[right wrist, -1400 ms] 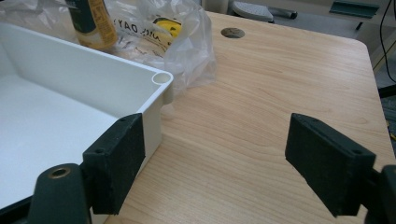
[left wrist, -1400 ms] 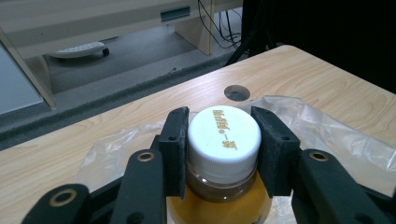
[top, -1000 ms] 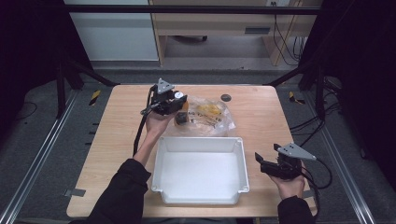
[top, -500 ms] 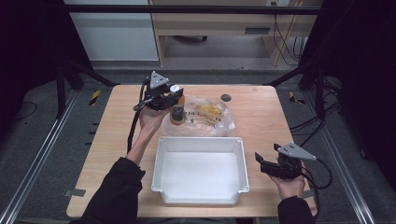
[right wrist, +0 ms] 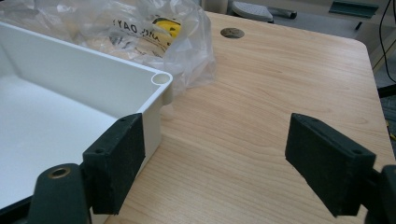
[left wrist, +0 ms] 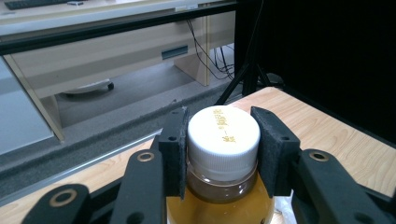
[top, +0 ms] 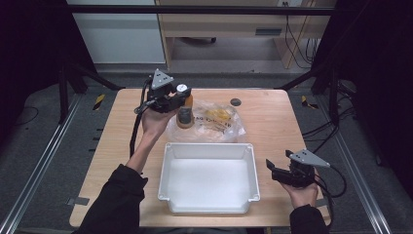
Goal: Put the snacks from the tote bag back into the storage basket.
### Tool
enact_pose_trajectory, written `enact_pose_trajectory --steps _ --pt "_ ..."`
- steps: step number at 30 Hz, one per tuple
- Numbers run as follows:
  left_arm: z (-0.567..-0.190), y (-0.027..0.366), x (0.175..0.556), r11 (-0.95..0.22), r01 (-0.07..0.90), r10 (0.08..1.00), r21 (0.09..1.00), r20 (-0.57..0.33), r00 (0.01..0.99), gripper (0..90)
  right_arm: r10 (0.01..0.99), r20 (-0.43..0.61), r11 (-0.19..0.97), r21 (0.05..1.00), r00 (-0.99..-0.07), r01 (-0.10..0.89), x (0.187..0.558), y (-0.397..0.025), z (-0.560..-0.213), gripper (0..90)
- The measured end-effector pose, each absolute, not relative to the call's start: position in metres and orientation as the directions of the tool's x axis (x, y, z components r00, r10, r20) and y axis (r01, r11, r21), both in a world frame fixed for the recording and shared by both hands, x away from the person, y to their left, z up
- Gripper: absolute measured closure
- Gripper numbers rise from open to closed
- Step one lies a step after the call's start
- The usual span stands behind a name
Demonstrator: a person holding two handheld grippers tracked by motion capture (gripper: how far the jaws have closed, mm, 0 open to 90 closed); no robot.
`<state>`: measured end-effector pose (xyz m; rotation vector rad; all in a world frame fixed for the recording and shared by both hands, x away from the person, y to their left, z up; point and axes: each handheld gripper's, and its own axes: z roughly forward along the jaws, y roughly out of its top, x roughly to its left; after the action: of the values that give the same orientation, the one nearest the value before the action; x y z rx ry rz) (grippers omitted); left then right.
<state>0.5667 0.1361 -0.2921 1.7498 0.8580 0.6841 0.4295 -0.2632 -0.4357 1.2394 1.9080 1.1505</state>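
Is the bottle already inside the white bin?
No, the left tongs hold the bottle above the plastic bag, behind the white bin.

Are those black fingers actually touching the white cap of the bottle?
Touching. In the left gripper view, both fingers of the left gripper press flat against the sides of the bottle's white cap, with no gap on either side.

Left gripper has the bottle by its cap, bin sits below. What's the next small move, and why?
Probably carry the bottle toward the person, over the white bin. The left gripper is shut on its white cap, lifted above the plastic bag, and the bin looks empty.
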Motion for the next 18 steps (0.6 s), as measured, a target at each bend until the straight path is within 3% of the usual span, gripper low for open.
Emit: enact_pose_trajectory --steps 18 --pt "-0.276 0.14 0.54 -0.21 0.188 0.789 0.96 0.053 0.612 58.8 0.918 -0.017 0.196 0.889 -0.397 0.415 0.429 -0.263 -0.436 20.0"
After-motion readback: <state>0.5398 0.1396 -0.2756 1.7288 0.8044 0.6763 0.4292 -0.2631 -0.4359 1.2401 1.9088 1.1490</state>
